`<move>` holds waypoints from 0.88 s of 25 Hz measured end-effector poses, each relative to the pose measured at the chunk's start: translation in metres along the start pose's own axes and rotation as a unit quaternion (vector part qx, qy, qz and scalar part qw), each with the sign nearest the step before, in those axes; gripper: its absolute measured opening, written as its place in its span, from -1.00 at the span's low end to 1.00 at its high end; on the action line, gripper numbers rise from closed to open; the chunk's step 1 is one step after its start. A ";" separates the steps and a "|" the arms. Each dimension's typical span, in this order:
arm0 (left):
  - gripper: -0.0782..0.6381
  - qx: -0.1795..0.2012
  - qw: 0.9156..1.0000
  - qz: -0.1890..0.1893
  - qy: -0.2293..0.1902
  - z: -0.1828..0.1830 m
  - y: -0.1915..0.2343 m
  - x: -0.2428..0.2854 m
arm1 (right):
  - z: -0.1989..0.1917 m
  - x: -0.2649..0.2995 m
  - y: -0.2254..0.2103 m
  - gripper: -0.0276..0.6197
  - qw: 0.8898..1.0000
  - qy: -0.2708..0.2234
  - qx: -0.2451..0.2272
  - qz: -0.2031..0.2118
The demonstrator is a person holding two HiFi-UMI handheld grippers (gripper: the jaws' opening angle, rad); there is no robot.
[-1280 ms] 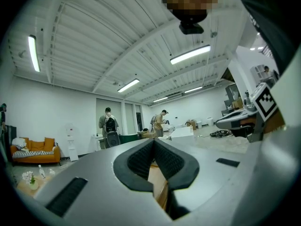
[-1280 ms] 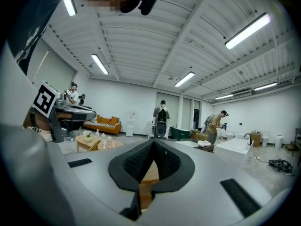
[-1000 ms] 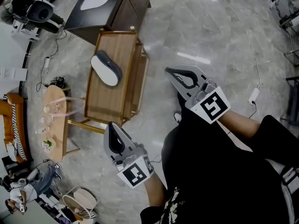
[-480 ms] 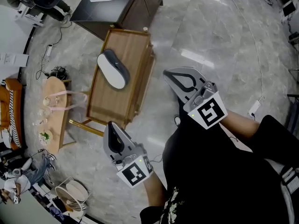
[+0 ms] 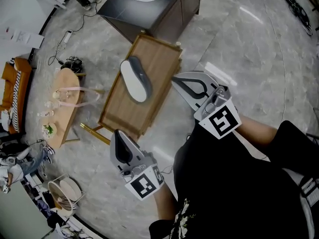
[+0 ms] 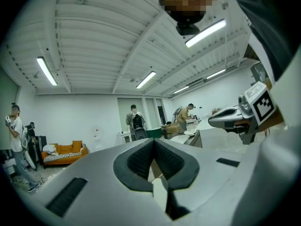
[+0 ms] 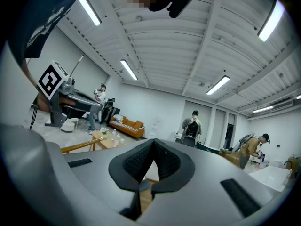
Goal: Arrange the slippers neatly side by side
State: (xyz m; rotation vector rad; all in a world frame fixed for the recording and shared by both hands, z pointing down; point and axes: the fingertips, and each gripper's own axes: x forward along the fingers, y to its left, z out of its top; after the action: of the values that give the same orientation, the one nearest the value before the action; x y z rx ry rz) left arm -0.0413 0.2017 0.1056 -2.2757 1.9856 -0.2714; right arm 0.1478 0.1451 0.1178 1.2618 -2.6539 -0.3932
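Slipper (image 5: 135, 79), grey-and-white, only one in view, on wooden table (image 5: 162, 63), just ahead and left of right gripper (image 5: 179, 79), well ahead of left gripper (image 5: 115, 133); both grippers closed tight and empty; pairing apparently not begun, second slipper unseen.

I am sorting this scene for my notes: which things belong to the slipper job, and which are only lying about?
Belong to the job: the grey and white slipper, the only one in view, on the wooden table; left tongs and right tongs, both shut and empty.
Only lying about: dark cabinet, small oval table, orange sofa, power strip.
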 end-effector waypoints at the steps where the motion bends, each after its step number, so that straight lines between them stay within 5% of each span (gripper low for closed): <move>1: -0.78 0.001 1.000 0.006 0.000 0.003 -0.001 0.005 | 0.002 0.005 -0.005 -0.94 1.000 -0.005 -0.004 0.006; 14: -0.78 -0.007 0.995 0.093 0.018 0.004 -0.009 0.047 | -0.008 0.057 -0.045 -0.94 0.993 -0.053 -0.026 0.107; 22: -0.78 -0.024 0.991 0.119 0.053 -0.015 -0.013 0.044 | -0.018 0.077 -0.042 -0.94 0.988 -0.069 0.025 0.137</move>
State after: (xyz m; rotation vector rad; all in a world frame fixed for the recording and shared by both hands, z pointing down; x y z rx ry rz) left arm -0.0258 0.1608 0.1254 -2.0615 2.3147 -0.3320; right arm 0.1351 0.0570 0.1250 0.8926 -2.9167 -0.3854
